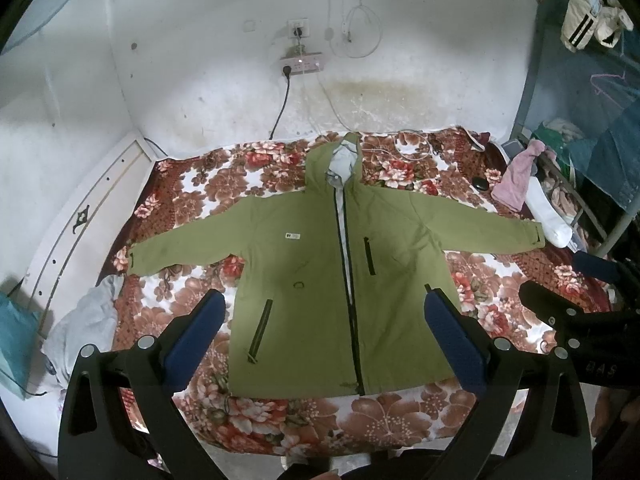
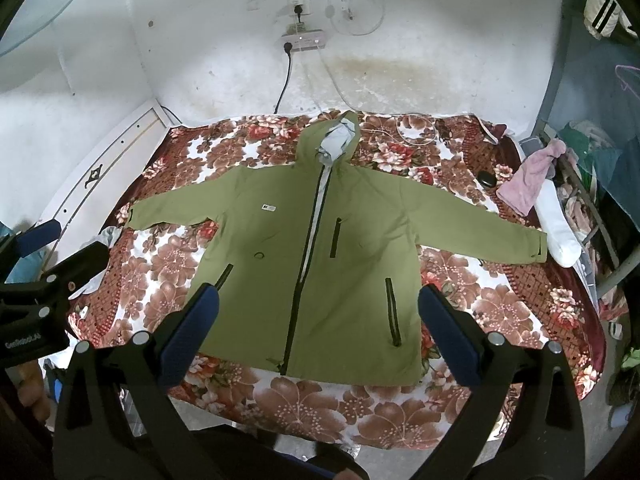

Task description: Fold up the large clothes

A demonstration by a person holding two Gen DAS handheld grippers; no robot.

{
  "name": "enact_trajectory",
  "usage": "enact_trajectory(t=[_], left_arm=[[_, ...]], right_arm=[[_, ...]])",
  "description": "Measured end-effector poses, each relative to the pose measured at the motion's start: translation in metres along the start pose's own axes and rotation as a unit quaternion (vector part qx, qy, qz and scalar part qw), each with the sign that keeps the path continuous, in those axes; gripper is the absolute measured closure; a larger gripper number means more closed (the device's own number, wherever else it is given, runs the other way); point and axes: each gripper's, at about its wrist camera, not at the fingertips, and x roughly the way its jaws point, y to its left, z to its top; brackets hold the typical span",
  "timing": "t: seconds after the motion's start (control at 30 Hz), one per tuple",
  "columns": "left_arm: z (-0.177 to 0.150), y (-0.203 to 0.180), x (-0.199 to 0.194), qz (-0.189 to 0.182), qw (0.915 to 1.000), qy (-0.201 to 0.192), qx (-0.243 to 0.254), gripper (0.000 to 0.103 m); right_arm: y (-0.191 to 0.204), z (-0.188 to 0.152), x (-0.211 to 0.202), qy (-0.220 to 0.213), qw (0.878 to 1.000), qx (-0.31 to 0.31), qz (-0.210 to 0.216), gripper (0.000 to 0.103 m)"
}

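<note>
Your left gripper (image 1: 324, 308) and right gripper (image 2: 318, 300) both hang spread wide, holding nothing, above the bed. Beneath them the green jacket (image 1: 332, 280) lies flat, unfolded, on the floral blanket (image 1: 400, 408), its 2 sleeves outstretched.

Jacket (image 1: 320, 280) lies flat at centre of frame on the bed (image 1: 400, 412), hood (image 1: 334, 160) toward the top, sleeves spread left and right. Power strip (image 1: 302, 65) on the wall above the hood. Left gripper (image 1: 324, 312) and right gripper (image 2: 318, 304) hang at lower frame, above the hem, jaws spread, touching nothing. Towel (image 1: 516, 178) and rack (image 1: 580, 200) at right edge.
</note>
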Motion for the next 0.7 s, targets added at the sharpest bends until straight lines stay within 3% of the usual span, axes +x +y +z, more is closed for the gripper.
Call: enact_trajectory(t=[0.43,0.7], left_arm=[[0.006,0.008,0.01,0.009,0.9998,0.01,-0.014,0.005],[0.024,0.043,0.049,0.01,0.9976,0.031,-0.061,0.005]], right_arm=[[-0.006,0.005,0.005,-0.002,1.0,0.008,0.002,0.005],[-0.001,0.038,0.049,0.025,0.999,-0.028,0.004,0.005]])
